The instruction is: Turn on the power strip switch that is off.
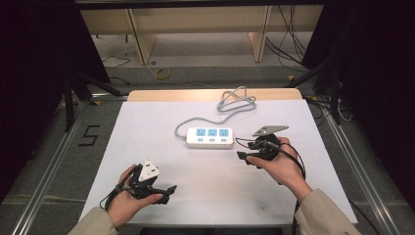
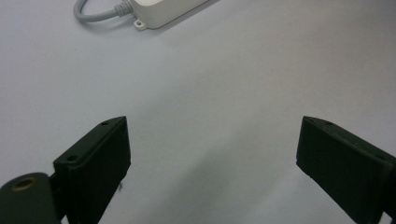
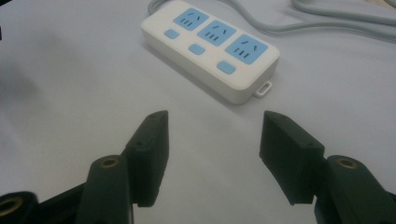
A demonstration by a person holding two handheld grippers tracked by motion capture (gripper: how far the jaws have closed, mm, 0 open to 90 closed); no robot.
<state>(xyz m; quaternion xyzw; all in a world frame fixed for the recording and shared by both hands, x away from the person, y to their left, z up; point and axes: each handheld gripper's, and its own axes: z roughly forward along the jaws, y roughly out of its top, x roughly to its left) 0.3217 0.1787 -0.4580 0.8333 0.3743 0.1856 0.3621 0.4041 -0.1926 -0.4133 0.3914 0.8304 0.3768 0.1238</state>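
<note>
Power strip, white with three blue sockets and three blue switches, lies flat near the middle of a white table, its grey cord looping away toward the far edge. Nothing is plugged into it. The right gripper, held in a hand, hovers just beside the strip's near right corner, jaws spread wide and empty, aimed at it. The left gripper sits low at the near left of the table, well apart from the strip, jaws also wide and empty. The work appears barely begun: nothing is grasped or touched yet, and everything remains to be done. In the left gripper view the strip is cut off by the top edge. The switch positions are too small to make out.
</note>
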